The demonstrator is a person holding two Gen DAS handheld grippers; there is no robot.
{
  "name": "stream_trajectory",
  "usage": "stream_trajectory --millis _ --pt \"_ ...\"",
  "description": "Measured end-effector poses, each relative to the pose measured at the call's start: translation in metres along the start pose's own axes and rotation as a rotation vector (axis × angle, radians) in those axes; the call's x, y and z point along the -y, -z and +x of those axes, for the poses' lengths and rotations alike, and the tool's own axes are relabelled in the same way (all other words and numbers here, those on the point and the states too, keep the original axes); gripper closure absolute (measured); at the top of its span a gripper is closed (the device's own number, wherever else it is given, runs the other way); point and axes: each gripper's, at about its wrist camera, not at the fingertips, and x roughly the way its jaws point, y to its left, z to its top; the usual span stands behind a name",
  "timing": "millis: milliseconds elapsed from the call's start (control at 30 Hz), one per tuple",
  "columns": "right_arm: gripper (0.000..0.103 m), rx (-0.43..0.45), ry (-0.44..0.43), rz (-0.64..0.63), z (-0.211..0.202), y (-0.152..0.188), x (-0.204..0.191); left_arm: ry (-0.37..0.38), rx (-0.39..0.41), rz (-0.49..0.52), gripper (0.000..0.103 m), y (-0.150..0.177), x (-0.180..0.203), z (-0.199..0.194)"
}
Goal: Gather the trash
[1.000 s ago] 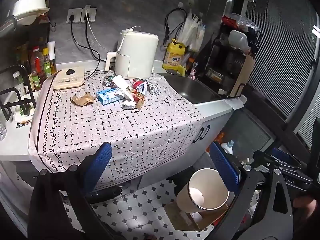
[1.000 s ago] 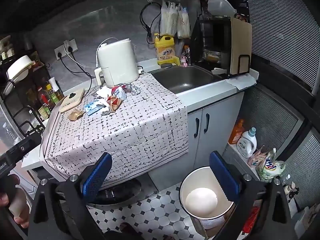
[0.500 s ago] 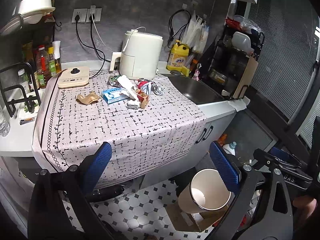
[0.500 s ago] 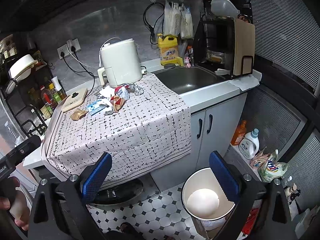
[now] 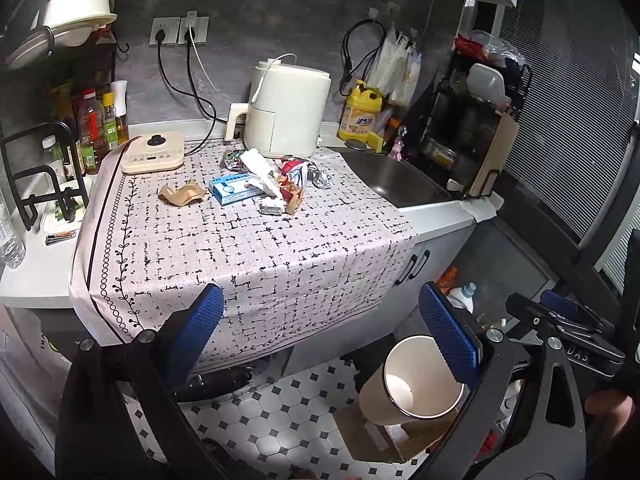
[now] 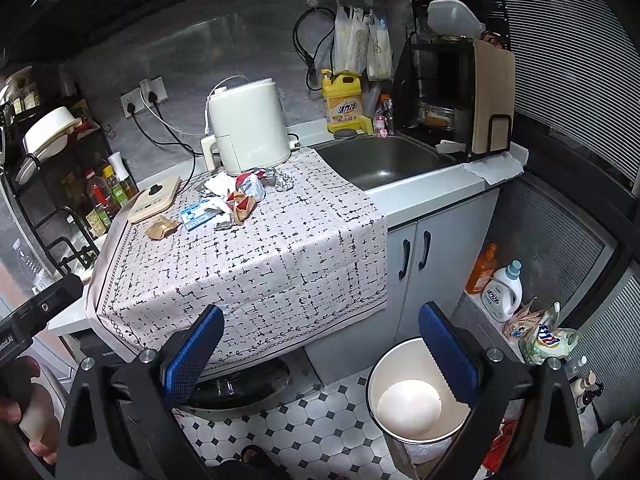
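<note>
I hold the left tool (image 5: 320, 340) with its blue pads spread wide and nothing between them; the right tool (image 6: 320, 342) is likewise spread wide and empty. Both hang off the front edge of the counter (image 5: 440, 216), above the tiled floor (image 5: 280, 412).

The trash pile (image 5: 276, 184) lies on the patterned cloth (image 5: 240, 256) at the back of the counter, just in front of the white air fryer (image 5: 286, 114). It comprises:
- a blue-and-white carton (image 5: 236, 188); its print is too small to read;
- a crumpled brown paper scrap (image 5: 180, 195), set apart to the left;
- a red-and-white wrapper (image 5: 294, 172);
- a foil ball (image 5: 322, 179) at the right edge.

The white waste bin (image 6: 408, 396) stands on the floor beside the cabinet doors, below the right tool's right pad.

Legible writing: the yellow detergent bottle (image 6: 345, 105) beside the sink (image 6: 384, 160) carries a blue label with Chinese characters that I cannot read. The housing of the other tool, seen in the left view, shows the letters "DAS".
</note>
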Motion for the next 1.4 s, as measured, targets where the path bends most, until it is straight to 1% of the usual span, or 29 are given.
stream_trajectory --millis 467,867,1000,1233,1400 --pt "0.008 0.004 -0.014 -0.005 -0.002 -0.001 0.002 0.006 0.005 0.003 0.006 0.002 0.006 0.000" --pt "0.008 0.012 -0.021 -0.002 -0.002 -0.002 0.004 0.018 0.022 0.014 0.006 -0.004 0.011 -0.002" --pt "0.008 0.013 -0.031 -0.003 0.001 -0.004 0.004 0.011 0.018 0.005 0.006 -0.003 0.007 -0.001" --pt "0.008 0.000 -0.058 -0.013 0.010 -0.004 -0.004 -0.014 0.036 -0.016 0.006 -0.006 -0.002 -0.005" --pt "0.008 -0.009 -0.086 -0.030 0.020 -0.007 -0.014 -0.048 0.034 -0.035 0.006 -0.006 -0.013 -0.007"
